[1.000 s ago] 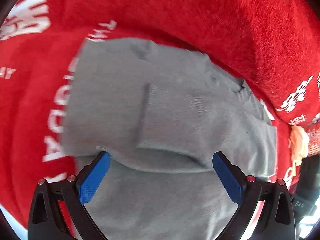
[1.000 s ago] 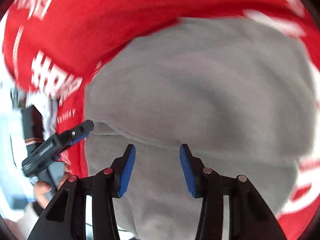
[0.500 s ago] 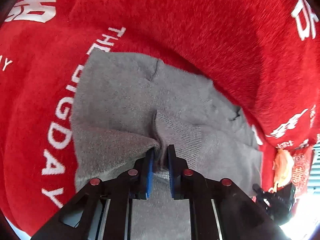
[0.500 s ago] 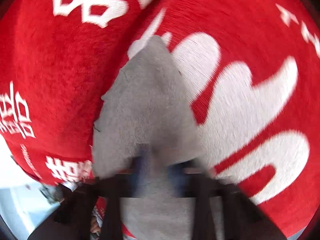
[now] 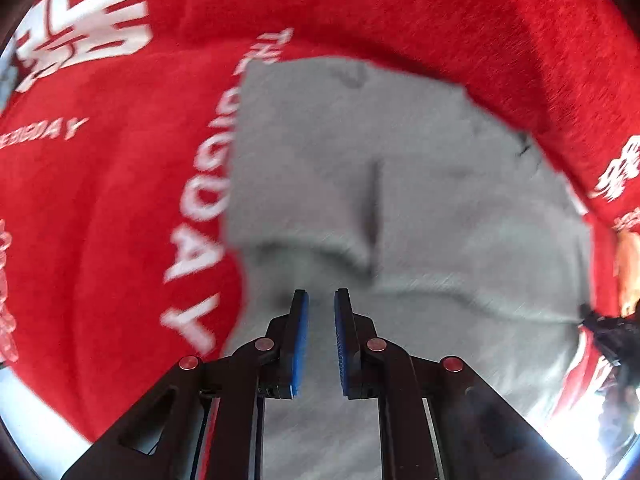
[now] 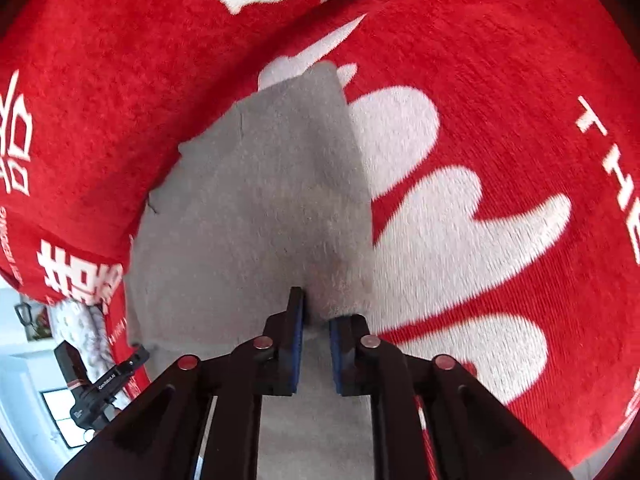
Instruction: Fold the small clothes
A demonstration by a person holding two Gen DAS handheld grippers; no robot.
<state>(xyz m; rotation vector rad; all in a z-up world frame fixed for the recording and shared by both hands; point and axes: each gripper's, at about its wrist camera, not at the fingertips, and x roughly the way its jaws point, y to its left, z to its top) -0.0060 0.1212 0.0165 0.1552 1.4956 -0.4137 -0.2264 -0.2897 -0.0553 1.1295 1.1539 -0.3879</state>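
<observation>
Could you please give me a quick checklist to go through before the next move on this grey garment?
1. Right gripper has the grey garment: ok, a ridge of cloth sits between its pads, though the jaws are opening.
2. Left gripper has cloth: cannot tell; grey fills the narrow gap, but the view is blurred.
3. Garment lies on the red blanket: ok.
4. Garment flat: not ok, it tents up towards the right gripper.
5. Nothing lying on the garment: ok.
</observation>
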